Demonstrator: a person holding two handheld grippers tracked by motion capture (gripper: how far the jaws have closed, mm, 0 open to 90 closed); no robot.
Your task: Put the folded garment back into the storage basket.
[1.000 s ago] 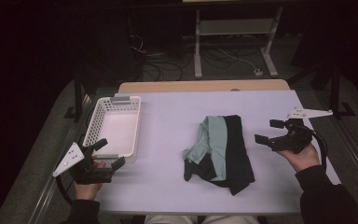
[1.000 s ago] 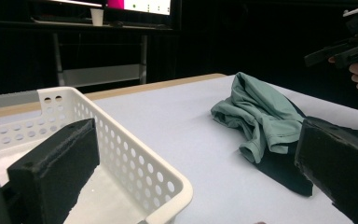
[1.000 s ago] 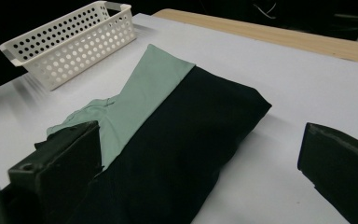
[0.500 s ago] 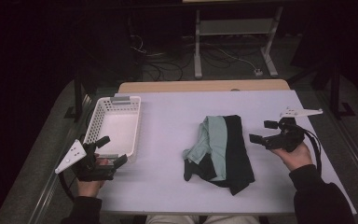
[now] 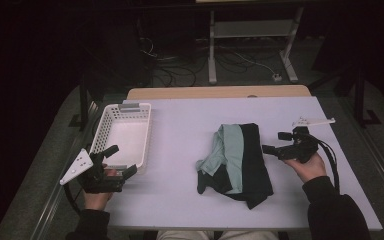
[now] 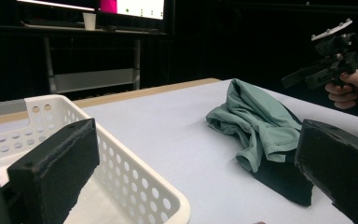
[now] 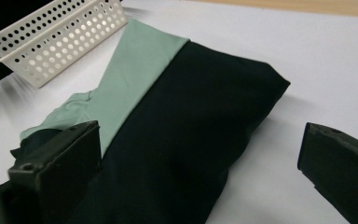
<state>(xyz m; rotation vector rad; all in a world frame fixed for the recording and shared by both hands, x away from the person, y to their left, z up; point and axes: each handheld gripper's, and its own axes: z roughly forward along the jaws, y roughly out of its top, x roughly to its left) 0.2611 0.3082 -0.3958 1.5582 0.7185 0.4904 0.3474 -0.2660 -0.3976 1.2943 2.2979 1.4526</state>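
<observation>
Dark floor with loose cables lies behind the pale desk [image 5: 180, 125]. On the left of the desk sits a white basket [image 5: 122, 132] full of little holes. Nothing is in the part of it that shows. In the middle of the desk lie the clothes: a green cloth [image 5: 227, 150] rests on top of a black cloth [image 5: 254, 160].

The left gripper [image 5: 115, 167] is held at the near end of the basket, just beside its rim. Its jaws are wide apart with nothing between them. The right gripper [image 5: 270, 148] is held just beside the right edge of the black cloth and points at it. Its jaws are also wide apart, with nothing in them.

From the left gripper view, the green cloth [image 6: 256, 121] looks bunched up and lumpy, and a cup [image 6: 89, 21] stands on a shelf far behind. From the right gripper view, the black cloth [image 7: 191, 135] looks smooth and folded, with the basket [image 7: 56, 35] beyond it.
</observation>
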